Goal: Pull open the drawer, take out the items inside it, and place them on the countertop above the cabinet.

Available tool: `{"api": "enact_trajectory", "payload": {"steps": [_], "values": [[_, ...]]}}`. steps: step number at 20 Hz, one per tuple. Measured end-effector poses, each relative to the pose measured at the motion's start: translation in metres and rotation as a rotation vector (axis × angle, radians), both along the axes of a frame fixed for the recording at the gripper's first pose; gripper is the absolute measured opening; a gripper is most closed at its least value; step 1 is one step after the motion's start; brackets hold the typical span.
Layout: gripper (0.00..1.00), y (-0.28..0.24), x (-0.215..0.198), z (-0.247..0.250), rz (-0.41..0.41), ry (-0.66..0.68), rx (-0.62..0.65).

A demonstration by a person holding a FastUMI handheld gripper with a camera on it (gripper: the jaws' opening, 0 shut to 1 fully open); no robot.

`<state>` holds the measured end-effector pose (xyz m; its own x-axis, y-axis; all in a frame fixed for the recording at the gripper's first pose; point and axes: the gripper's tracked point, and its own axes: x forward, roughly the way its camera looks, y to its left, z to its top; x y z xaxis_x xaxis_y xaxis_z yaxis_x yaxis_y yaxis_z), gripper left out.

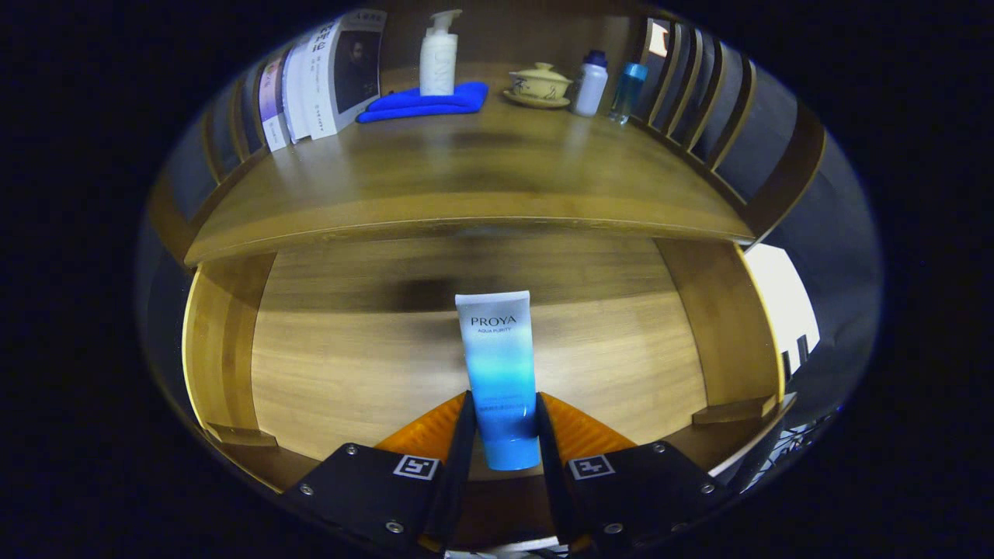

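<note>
A white-to-blue cosmetic tube [499, 373] stands cap-down between my two fingers, and my gripper [503, 423] is shut on its lower part near the blue cap. The tube hangs over the pulled-out wooden drawer [349, 365], whose bare floor and side walls lie below and beyond the fingers. The cabinet's wooden countertop [466, 175] runs above the drawer, beyond the tube's flat end.
At the back of the countertop stand a white pump bottle [439, 58] on a folded blue cloth [427, 102], a lidded tea bowl on a saucer [540, 84], a white bottle [591, 84] and a blue bottle [627, 92]. Books [318, 78] lean at the back left. Slatted rails [699, 101] border both sides.
</note>
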<state>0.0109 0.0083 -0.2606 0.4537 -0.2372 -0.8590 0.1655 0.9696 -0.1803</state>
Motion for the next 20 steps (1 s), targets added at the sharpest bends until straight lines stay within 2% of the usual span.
{"api": "enact_trajectory", "payload": {"steps": [9, 14, 20], "values": [[0.46, 0.018, 0.000, 0.055, 0.096, -0.103, -0.065], [0.46, 0.018, 0.026, 0.082, 0.135, -0.141, -0.089], [0.46, 0.006, 0.077, 0.112, 0.157, -0.185, -0.098]]}}
